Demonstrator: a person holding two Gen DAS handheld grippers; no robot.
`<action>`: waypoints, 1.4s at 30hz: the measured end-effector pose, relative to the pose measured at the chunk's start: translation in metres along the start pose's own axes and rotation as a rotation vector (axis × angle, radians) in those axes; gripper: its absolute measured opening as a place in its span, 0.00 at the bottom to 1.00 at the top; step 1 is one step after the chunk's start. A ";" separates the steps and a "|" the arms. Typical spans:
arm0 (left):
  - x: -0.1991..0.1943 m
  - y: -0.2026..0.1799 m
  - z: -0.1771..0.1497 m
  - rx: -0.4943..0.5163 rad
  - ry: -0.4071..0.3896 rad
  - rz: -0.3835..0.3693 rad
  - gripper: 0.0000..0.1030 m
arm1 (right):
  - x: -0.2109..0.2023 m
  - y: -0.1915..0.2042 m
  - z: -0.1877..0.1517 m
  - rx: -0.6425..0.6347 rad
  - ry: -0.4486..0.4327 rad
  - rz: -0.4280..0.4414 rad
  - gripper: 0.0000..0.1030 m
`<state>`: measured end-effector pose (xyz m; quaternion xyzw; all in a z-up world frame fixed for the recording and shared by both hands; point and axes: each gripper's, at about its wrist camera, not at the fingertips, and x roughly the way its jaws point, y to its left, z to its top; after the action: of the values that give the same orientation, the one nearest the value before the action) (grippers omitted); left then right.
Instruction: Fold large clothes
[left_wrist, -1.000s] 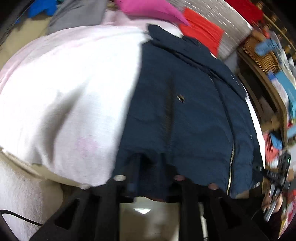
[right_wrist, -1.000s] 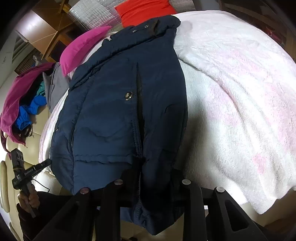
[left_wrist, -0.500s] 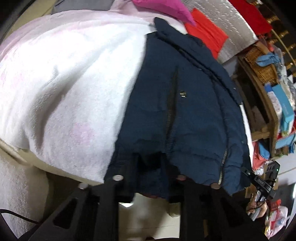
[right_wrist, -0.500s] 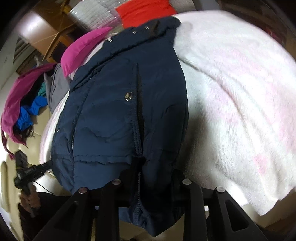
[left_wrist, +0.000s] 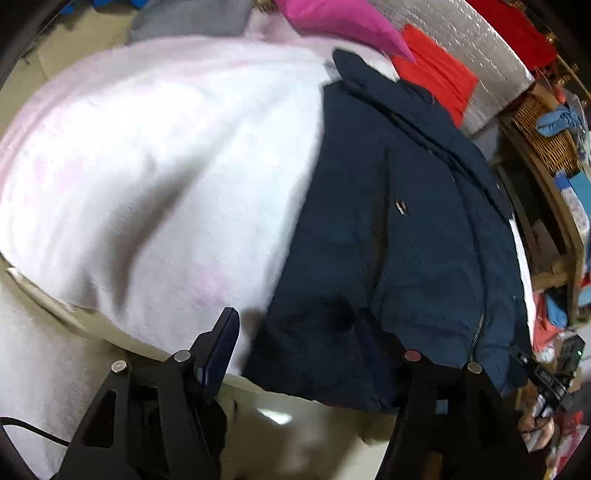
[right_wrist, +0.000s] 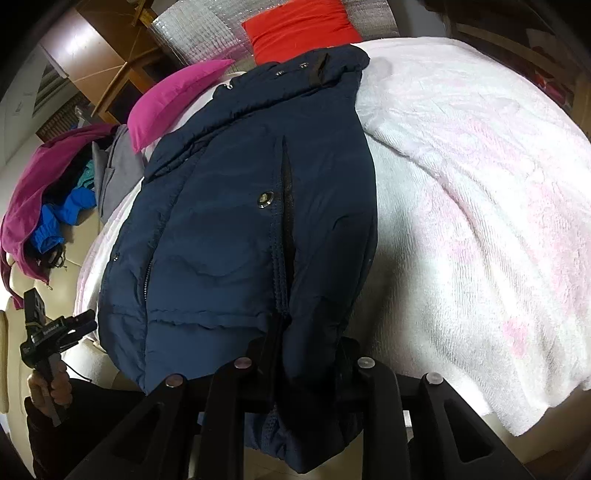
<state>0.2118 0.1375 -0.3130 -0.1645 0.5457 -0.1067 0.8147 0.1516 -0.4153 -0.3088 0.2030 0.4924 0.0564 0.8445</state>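
White blanket (right_wrist: 480, 221) bare rightward; right tool (right_wrist: 306, 339) grips jacket (right_wrist: 240, 221) hem, left tool (left_wrist: 299, 332) released

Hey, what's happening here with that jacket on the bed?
A person is folding a navy puffer jacket on a white and pink blanket, with a gripper in each hand. The right gripper is clamped on the jacket's bottom hem. The left gripper has just been opening and no longer pinches the hem.

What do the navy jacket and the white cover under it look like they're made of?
Navy jacket: probably a smooth synthetic shell, lightly padded, judging by its faint sheen, stitched quilting and metal snap. White cover: likely fluffy terry or fleece, with a nubby, matte pile.
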 end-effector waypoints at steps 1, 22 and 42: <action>0.009 -0.005 -0.001 -0.002 0.029 -0.015 0.64 | 0.002 -0.001 0.000 0.002 0.002 0.000 0.23; 0.029 -0.037 0.000 0.102 0.043 -0.078 0.28 | 0.008 0.008 0.003 -0.022 0.008 -0.012 0.24; -0.029 -0.098 0.189 0.068 -0.248 -0.307 0.12 | -0.060 0.047 0.179 0.000 -0.442 0.085 0.13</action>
<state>0.3760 0.0861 -0.1838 -0.2302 0.4057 -0.2271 0.8549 0.2790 -0.4417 -0.1644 0.2309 0.2863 0.0461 0.9288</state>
